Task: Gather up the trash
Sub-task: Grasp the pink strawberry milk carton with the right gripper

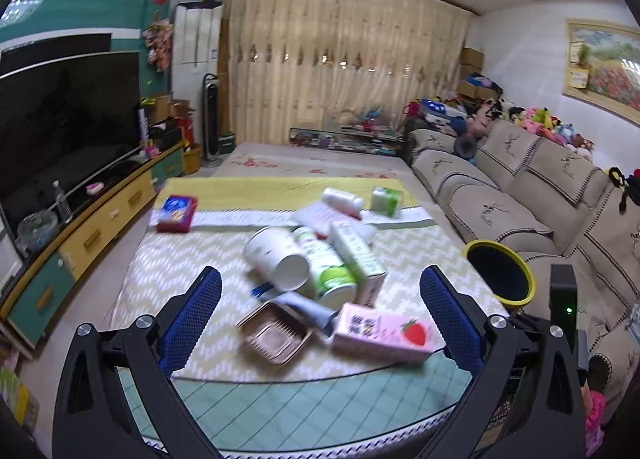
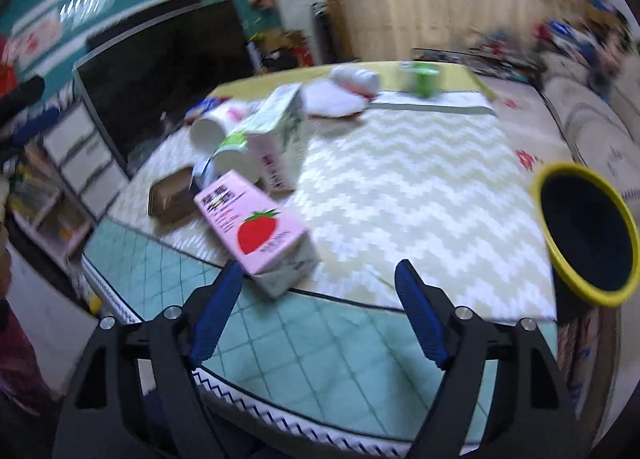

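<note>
Carton (image 2: 264, 231), pink with a strawberry, lies flat at the desk (image 2: 400, 187) near edge, long axis slanting away to the left, just ahead of the right tongs (image 2: 318, 291), nearer than the left tongs (image 1: 320, 311); both stand wide open, empty.

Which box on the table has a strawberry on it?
The pink carton, lying on its side nearest both grippers. The taller carton behind it is white and green, with no strawberry.
</note>
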Motion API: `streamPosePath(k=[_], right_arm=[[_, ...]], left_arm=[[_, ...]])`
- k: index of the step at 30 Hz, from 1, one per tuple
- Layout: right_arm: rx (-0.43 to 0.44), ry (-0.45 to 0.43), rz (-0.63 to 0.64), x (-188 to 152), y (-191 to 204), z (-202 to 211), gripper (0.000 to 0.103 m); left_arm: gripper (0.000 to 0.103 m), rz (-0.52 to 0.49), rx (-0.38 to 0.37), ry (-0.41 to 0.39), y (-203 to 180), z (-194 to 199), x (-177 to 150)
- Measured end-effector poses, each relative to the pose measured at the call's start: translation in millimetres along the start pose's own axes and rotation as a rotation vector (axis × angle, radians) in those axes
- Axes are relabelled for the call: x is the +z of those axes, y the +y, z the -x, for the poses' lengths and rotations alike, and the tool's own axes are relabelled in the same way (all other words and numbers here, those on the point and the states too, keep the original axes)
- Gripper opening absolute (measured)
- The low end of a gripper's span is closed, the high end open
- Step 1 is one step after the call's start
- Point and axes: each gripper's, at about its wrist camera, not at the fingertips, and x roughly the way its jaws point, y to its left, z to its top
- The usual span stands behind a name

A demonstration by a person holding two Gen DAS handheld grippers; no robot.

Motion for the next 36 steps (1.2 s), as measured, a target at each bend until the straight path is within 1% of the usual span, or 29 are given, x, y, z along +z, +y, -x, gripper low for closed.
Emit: streamPosePath(k=[3, 6, 8, 12, 16, 17, 19, 21, 22, 24, 26, 30, 31, 33, 36], right_arm=[[0.015, 0.038, 0.033, 5.7, 8.4, -15.3, 0.077], [0.042, 0.047, 0.058, 12.9, 9.0, -33.1, 0.083], [0.051, 0.057, 0.065, 13.9, 8.3, -43.2, 0.084], [0.116, 0.074, 0.084, 16.5, 6.4, -57.4, 0.084], [0.106, 0.074, 0.136, 16.3, 13.7, -62.4, 0.084], [0.107, 0.068, 0.146, 16.3, 15.4, -61.7, 0.083], [0.108, 0.063, 0.172, 15.1, 20.0, -60.6, 0.072], [0.101, 0.069, 0.192, 11.5, 23.6, -58.8, 0.064], [0.09, 0.071, 0.205, 8.6, 27.1, -57.5, 0.062], [0.081, 0.068, 0.229, 2.7, 34.1, -53.4, 0.06], [0.092, 0.061, 0.232, -1.5, 40.3, -50.0, 0.06], [0.118, 0.032, 0.203, -7.0, 47.0, -46.9, 0.06], [0.125, 0.027, 0.186, -8.6, 47.7, -47.5, 0.058], [0.117, 0.024, 0.168, -10.9, 48.8, -48.3, 0.051], [0.11, 0.006, 0.122, -14.4, 47.1, -42.3, 0.05]], left_arm=[[0.098, 0.023, -0.001, 0.002, 10.4, 2.4, -8.8], [0.098, 0.035, -0.002, 0.008, 11.9, -0.1, -13.4], [0.098, 0.037, 0.0, 0.012, 12.6, -1.0, -15.6], [0.098, 0.033, -0.002, 0.012, 11.2, -3.6, -16.2], [0.098, 0.039, 0.003, 0.012, 12.5, -7.4, -15.7], [0.098, 0.04, 0.004, 0.013, 13.6, -8.2, -16.1], [0.098, 0.045, 0.007, 0.019, 14.8, -11.7, -17.0], [0.098, 0.051, 0.009, 0.026, 15.9, -15.2, -18.0], [0.098, 0.052, 0.011, 0.029, 16.4, -16.6, -18.5], [0.098, 0.057, 0.012, 0.033, 17.5, -18.4, -19.0], [0.098, 0.06, 0.01, 0.035, 18.9, -20.4, -19.5], [0.098, 0.06, 0.011, 0.034, 18.4, -20.6, -21.6], [0.098, 0.06, 0.012, 0.034, 18.3, -20.5, -21.6], [0.098, 0.059, 0.014, 0.032, 18.4, -20.3, -21.9], [0.098, 0.06, 0.015, 0.026, 18.0, -18.2, -22.9]])
